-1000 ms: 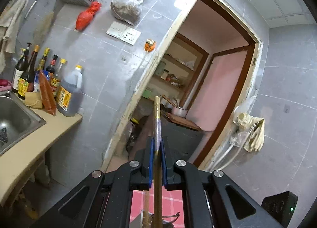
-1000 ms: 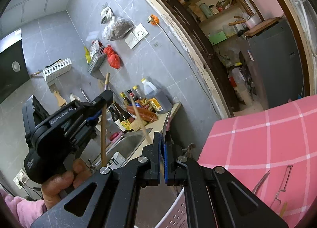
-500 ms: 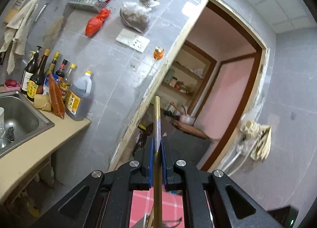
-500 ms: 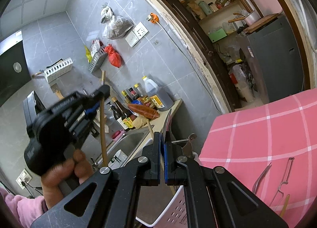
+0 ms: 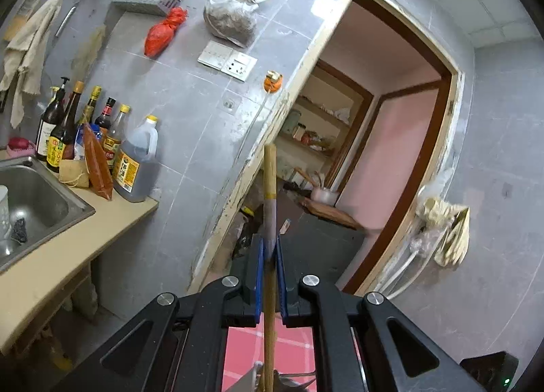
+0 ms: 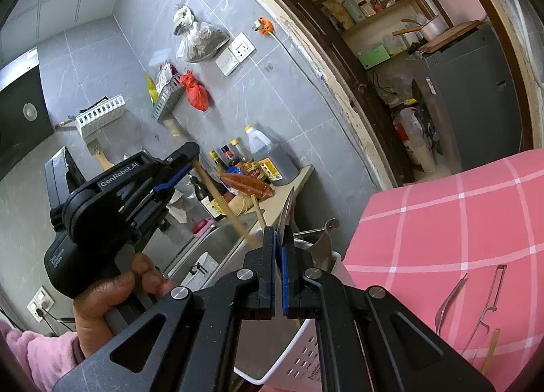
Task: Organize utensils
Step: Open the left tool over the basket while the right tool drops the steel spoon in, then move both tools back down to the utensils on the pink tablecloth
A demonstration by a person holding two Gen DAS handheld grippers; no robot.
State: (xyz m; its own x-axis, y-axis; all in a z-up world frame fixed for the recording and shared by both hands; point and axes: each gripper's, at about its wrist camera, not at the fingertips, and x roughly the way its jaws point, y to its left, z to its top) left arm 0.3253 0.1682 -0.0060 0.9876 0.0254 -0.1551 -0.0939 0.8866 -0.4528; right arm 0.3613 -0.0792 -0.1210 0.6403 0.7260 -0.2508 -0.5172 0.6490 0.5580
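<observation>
The pink checked cloth (image 6: pixel 452 222) covers my counter at the right, and metal utensils (image 6: pixel 482 303) lie on it near the lower edge. The white slotted basket (image 6: pixel 299 351) stands at the cloth's left edge, below my right tongs (image 6: pixel 277 242), with metal tool ends sticking up out of it. My left tongs (image 5: pixel 268 249) are clamped on a wooden chopstick (image 5: pixel 270 181), which runs up past the pads and down toward the cloth. My right tongs are pressed together on a thin metal blade (image 6: pixel 288 208) that stands up between the pads; what utensil it belongs to I cannot tell.
</observation>
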